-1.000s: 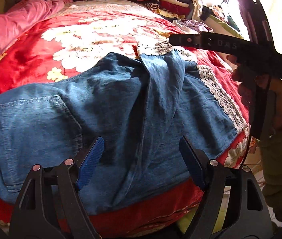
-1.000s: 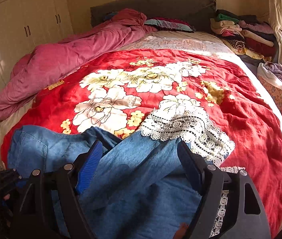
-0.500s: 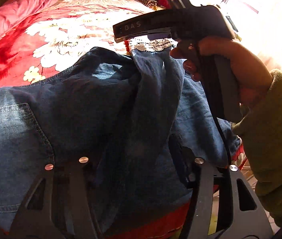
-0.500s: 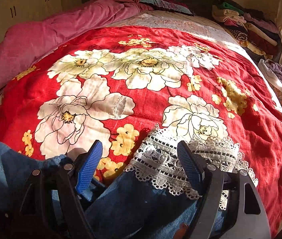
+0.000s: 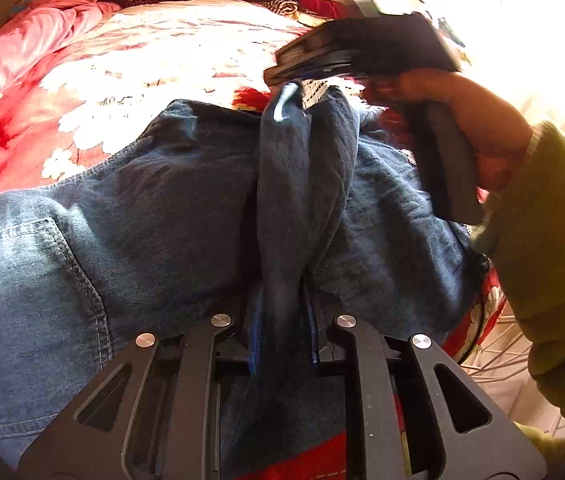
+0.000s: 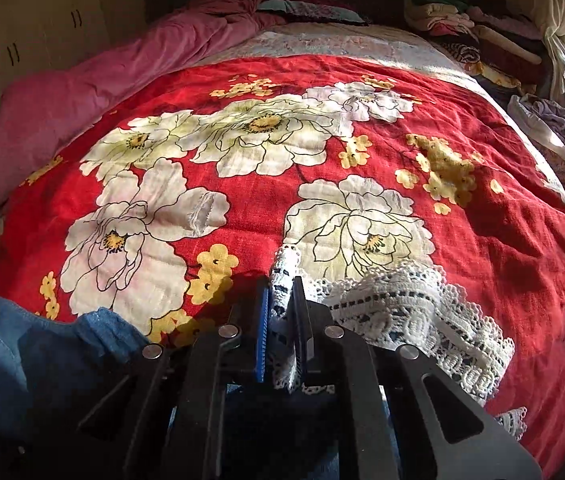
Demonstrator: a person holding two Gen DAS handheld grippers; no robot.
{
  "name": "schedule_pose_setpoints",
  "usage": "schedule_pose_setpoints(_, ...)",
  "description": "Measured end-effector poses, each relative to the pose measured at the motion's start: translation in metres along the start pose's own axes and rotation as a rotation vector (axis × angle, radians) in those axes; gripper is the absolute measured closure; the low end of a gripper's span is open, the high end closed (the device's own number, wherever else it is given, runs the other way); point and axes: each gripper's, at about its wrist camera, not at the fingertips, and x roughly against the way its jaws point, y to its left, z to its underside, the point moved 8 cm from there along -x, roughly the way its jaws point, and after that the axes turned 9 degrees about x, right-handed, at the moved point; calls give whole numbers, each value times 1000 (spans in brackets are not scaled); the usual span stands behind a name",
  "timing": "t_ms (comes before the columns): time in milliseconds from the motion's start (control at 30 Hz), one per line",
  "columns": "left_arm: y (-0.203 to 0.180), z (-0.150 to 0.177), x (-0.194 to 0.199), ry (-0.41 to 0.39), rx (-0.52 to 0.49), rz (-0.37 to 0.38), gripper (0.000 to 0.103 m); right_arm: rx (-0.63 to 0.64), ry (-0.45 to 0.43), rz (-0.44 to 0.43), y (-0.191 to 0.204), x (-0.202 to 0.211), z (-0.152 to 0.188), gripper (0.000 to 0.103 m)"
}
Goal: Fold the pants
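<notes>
Blue denim pants [image 5: 142, 220] with a white lace hem [image 6: 402, 312] lie spread on the bed. My left gripper [image 5: 282, 320] is low at the near edge. Its jaws are closing, and the blue pads pinch a raised ridge of denim that runs up the middle of the left wrist view. My right gripper [image 6: 280, 300] is shut on the lace hem at the far end of a leg. The left wrist view shows the right gripper [image 5: 286, 78] too, held by a hand [image 5: 462, 120] in a green sleeve [image 5: 554, 240], with the denim rising to its tips.
A red floral blanket [image 6: 282, 160] covers the bed under the pants. A pink duvet [image 6: 82, 100] is bunched along the left side. Folded clothes [image 6: 462, 20] are stacked at the back right, and a bag of laundry [image 6: 554, 132] sits off the right edge.
Both grippers have gone from open to pinching cloth: the left on a denim fold, the right on the lace hem. The right gripper travelled along the leg to the hem.
</notes>
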Motion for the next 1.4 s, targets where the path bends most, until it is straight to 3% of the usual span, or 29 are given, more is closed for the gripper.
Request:
schedule_pose_setpoints(100,1,1,3,-7,-2,3,86,-49,-59,-1,-13,36,11,94)
schedule_pose_setpoints(233,-1,1,5,-24,-4,5,68,-118,-123,17,-36,80,34,94)
schedule_pose_setpoints(333,-2,0,7,-36,-2,2,67,-174,-150,22,-51,108,57,94)
schedule_pose_setpoints(400,-2,-1,7,-43,-7,-8,70,-207,-152,20,-60,122,73,94)
schedule_pose_setpoints(467,-3,-1,7,-41,-21,-17,102,-229,-149,34,-68,134,88,94)
schedule_pose_setpoints(633,-3,-5,16,-70,-66,-21,102,-286,-127,1,-74,157,122,94)
schedule_pose_setpoints(867,-5,5,34,-95,-129,-46,102,-279,-88,-31,-52,187,167,94)
schedule_pose_setpoints(1167,-12,31,25,-40,-172,-67,100,-362,25,-54,-47,175,230,94)
schedule_pose_setpoints(1400,-19,41,17,-10,-214,-92,100,-382,35,-33,-51,168,246,94)
